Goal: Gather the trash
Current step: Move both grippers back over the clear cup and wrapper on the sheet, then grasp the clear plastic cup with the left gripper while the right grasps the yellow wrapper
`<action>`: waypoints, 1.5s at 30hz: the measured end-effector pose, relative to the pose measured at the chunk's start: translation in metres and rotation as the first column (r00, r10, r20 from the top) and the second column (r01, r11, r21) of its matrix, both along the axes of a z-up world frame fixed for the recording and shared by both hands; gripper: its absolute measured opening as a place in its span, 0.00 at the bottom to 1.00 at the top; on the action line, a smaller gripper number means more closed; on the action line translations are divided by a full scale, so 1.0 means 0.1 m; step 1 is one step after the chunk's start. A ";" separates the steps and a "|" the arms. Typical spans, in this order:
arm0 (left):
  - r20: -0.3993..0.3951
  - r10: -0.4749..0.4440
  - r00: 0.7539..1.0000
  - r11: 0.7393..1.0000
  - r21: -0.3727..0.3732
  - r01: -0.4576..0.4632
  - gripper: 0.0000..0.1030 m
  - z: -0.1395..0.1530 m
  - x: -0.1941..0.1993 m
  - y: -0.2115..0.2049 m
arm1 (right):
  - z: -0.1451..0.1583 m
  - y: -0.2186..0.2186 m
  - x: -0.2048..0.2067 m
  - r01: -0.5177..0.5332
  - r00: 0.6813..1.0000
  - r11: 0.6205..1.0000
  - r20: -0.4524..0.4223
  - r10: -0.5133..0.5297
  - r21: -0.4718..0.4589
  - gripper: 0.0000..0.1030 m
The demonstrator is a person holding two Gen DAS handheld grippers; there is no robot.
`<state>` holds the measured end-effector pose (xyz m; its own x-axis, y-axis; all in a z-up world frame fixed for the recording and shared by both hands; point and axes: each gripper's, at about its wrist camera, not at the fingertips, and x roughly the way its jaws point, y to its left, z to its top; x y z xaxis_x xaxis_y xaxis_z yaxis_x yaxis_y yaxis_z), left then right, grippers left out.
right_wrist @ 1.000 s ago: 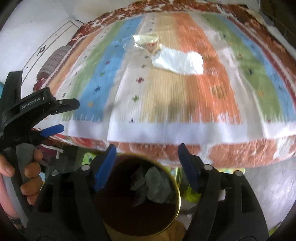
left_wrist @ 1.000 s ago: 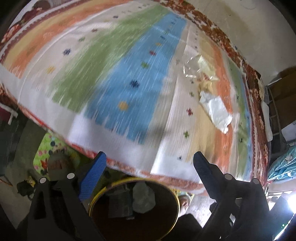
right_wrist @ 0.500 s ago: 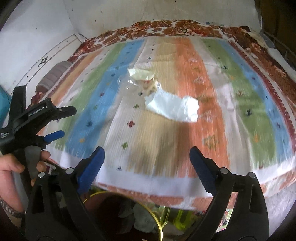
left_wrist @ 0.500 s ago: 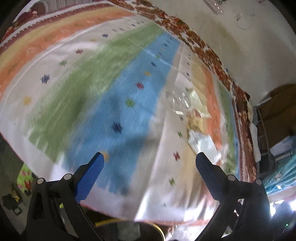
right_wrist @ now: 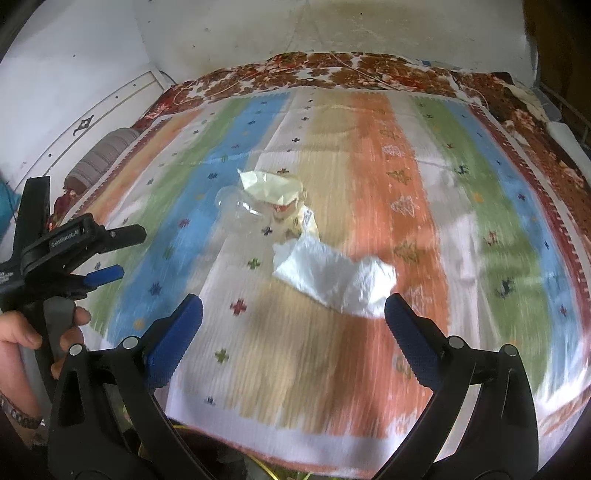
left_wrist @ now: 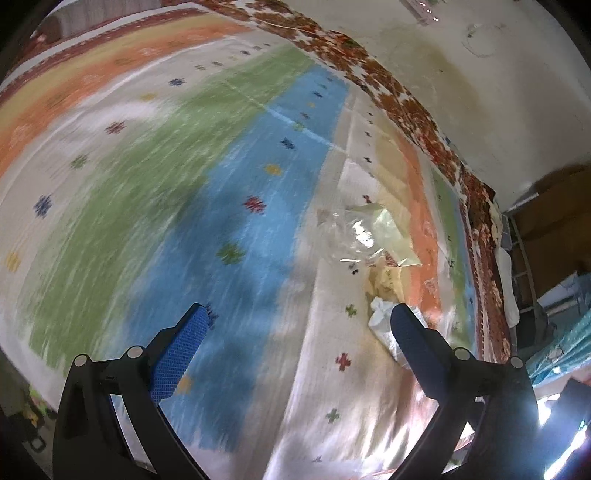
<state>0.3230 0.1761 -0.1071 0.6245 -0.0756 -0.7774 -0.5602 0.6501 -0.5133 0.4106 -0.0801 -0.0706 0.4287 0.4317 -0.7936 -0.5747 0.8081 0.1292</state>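
A pile of trash lies on the striped bedspread [right_wrist: 369, 147]. It holds a crumpled white tissue [right_wrist: 332, 273], a clear plastic wrapper [right_wrist: 240, 206], a pale yellow bag [right_wrist: 269, 186] and a small printed wrapper [right_wrist: 303, 221]. In the left wrist view the clear wrapper [left_wrist: 351, 236], yellow bag [left_wrist: 388, 232] and tissue [left_wrist: 384, 325] lie ahead to the right. My right gripper [right_wrist: 293, 321] is open and empty, just short of the tissue. My left gripper [left_wrist: 299, 332] is open and empty over the blue stripe; it also shows in the right wrist view [right_wrist: 107, 254].
The bedspread [left_wrist: 147, 166] covers a bed against a white wall [right_wrist: 258, 33]. A grey bolster [right_wrist: 103, 155] lies at the far left edge. A yellow rim [right_wrist: 266, 469] shows below the bed's near edge. Shelving [left_wrist: 535, 258] stands to the right.
Both grippers have lifted from above the yellow-rimmed bin and moved forward over the bed towards the trash pile. The bin has dropped almost out of view. The right jaws have spread wider.
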 end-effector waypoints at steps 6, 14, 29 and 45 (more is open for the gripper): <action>0.002 -0.016 1.000 1.000 0.019 0.016 0.94 -0.07 0.23 0.05 | -0.03 0.14 0.29 -0.017 1.000 0.999 -0.012 0.018 0.033 0.89; 0.028 0.010 1.000 0.999 -0.049 -0.008 0.94 -0.24 0.43 0.26 | -0.21 0.25 0.57 0.002 1.000 0.998 -0.010 -0.002 0.056 0.77; 0.077 -0.002 0.997 0.994 -0.113 0.010 0.93 -0.30 0.53 0.30 | -0.59 0.58 0.99 0.002 0.995 1.000 -0.101 -0.001 0.006 0.49; 0.078 -0.065 0.995 0.996 -0.055 0.070 0.93 -0.28 0.81 0.18 | -0.85 0.70 1.29 -0.024 0.989 1.000 -0.147 0.021 -0.017 0.04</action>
